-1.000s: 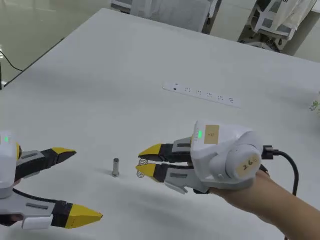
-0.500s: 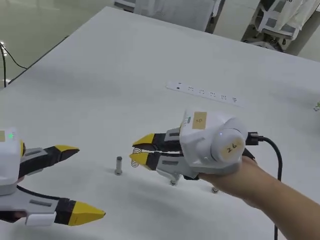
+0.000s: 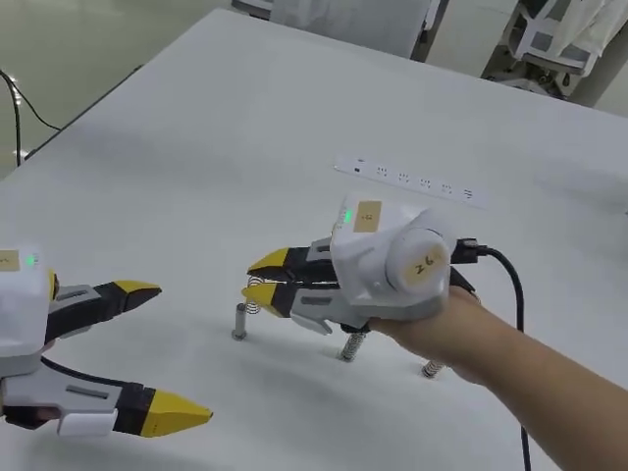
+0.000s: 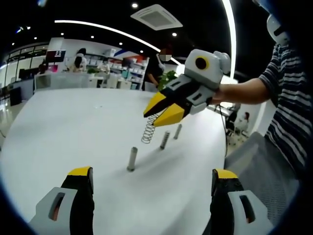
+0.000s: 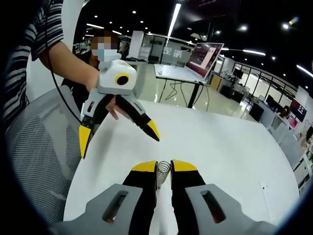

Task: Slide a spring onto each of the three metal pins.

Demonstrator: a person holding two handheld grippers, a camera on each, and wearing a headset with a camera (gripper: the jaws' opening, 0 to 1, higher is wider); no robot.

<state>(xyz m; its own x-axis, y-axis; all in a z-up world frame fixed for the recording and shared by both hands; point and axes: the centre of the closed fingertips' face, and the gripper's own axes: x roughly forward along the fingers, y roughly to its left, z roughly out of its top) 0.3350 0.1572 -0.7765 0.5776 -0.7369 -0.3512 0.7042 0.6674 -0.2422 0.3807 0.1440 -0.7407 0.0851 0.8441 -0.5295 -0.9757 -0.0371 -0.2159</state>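
White, matte and smooth, the workbench (image 3: 177, 147) carries a flat plastic power strip (image 3: 412, 183) at about 1 o'clock from the work in the head view. The right gripper (image 3: 250, 278) has its yellow-tipped jaws pressed together on a spring (image 4: 148, 131) — a thin coil of bright steel wire, taken by its top turns, so that the rest hangs free below the tips. Such a coil is, I judge, very light and soft along its length. It will bend sideways and bounce easily, and a hard squeeze across the turns can flatten it or make it shoot out. A gentle hold near one end, with the open end left free, therefore seems the right one. The bare pin (image 3: 239, 322) — a short, stiff, smooth metal cylinder that stands upright — is near the hanging coil, at about 7 o'clock from the tips. Two other pins (image 3: 351, 345), at 4 o'clock from it, already wear springs. The left gripper (image 3: 179, 352) hovers at 8 o'clock, apart from the pin, its jaws wide open and holding nothing.
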